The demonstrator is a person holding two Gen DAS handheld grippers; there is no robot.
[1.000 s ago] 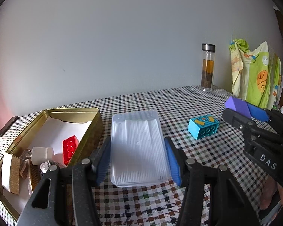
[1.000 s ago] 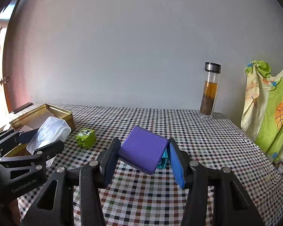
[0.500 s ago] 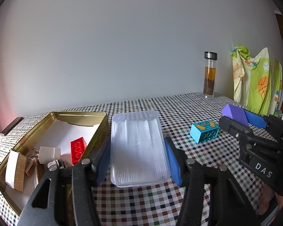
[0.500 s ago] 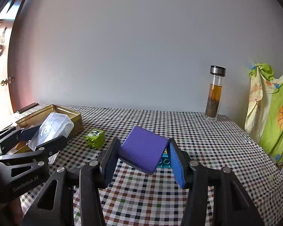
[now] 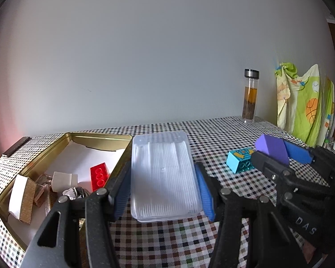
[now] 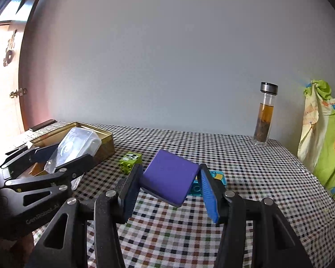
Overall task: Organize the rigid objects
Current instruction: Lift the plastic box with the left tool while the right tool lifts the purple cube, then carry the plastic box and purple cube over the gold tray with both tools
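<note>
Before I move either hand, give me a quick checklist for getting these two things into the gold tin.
1. Left gripper shut on the clear plastic box: ok.
2. Right gripper shut on the purple block: ok, though the block sits tilted between the jaws.
3. Gold tin open on top: ok.
4. Free floor in the tin for the box: cannot tell; the red brick and other pieces lie inside.
5. Clear box raised above the tin rim: cannot tell.
6. Teal brick and green brick on the table, not yet in the tin: not ok.
</note>
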